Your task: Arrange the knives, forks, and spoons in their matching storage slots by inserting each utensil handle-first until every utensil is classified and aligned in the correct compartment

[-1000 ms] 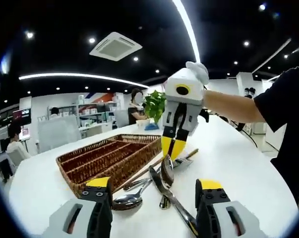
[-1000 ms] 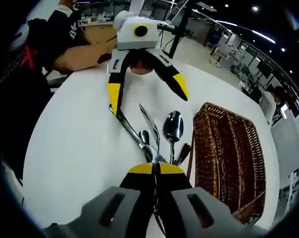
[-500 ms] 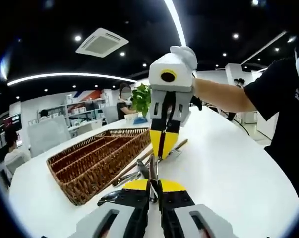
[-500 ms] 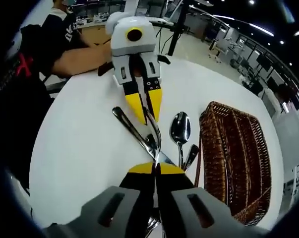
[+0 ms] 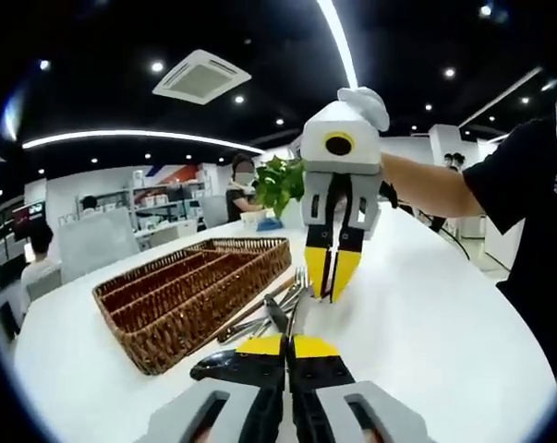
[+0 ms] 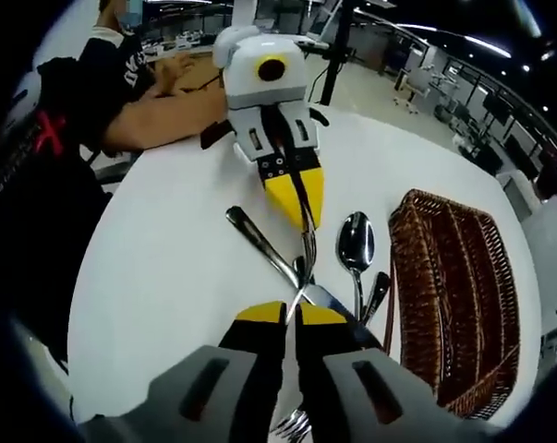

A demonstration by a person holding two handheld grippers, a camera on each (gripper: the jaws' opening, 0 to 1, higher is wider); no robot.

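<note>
Jaws of the left gripper (image 5: 287, 343), wide apart a second ago, now stand pressed together on the near end of a thin utensil. By the tines at its other end I take it for a fork (image 6: 303, 263), though it shows edge-on. The right gripper (image 6: 290, 312) was already pinched on it and is closed on that far end now, so the piece is carried between the two, lifted off the white table (image 6: 158, 268). That suggests one item is freed from the heap and ready to be turned handle-first toward a slot.

In the right gripper view, just past the fork, a spoon (image 6: 355, 245) lies bowl-up at one o'clock. A dark handle (image 6: 377, 291) rests beside it, and a long steel handle (image 6: 260, 242) slants away at eleven. All of these still wait to be sorted.

At three o'clock sits the wicker tray (image 6: 454, 305), its long compartments looking bare. The loose pieces lie close along its near wall and could be knocked during the swing across.

Farther back a person's forearm (image 6: 158, 106) rests on the table edge at ten o'clock.
</note>
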